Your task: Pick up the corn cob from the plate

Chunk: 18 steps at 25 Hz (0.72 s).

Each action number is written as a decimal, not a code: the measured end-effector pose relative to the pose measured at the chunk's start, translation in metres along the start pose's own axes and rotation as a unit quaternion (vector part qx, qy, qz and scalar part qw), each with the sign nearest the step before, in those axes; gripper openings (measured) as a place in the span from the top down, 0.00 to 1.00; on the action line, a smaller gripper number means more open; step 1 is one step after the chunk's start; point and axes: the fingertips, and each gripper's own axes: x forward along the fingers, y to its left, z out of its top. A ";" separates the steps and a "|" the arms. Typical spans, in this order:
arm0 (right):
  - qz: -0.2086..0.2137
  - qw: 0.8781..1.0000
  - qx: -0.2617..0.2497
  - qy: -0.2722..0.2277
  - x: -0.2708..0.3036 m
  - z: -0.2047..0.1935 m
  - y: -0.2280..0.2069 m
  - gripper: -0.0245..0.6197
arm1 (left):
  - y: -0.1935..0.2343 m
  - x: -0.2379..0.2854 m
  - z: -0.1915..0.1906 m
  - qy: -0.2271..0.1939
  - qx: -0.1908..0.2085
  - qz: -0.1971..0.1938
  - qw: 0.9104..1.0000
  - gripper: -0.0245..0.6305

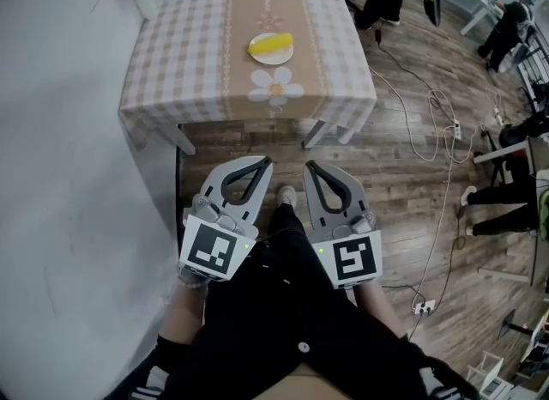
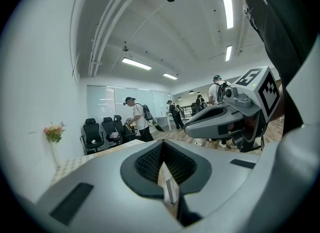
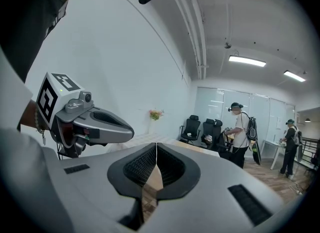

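Left gripper [image 1: 261,163] and right gripper [image 1: 310,166] both have jaws closed tip to tip with nothing between them. They sit side by side over the wooden floor [image 1: 403,185], just ahead of the person's legs and short of the worktop [image 1: 184,55]. Corn cob [image 1: 273,44] lies on the white plate [image 1: 261,58] mid-worktop on the checked cloth, well apart from both grippers
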 end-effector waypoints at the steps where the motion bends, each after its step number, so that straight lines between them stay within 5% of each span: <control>1: 0.001 1.000 0.000 0.001 0.004 -0.001 -0.004 0.90 | 0.003 0.004 -0.001 0.002 0.000 0.000 1.000 0.94; 18: 0.052 0.999 0.006 0.002 0.100 -0.009 -0.102 0.90 | 0.066 0.122 0.001 0.027 -0.009 0.032 0.999 0.94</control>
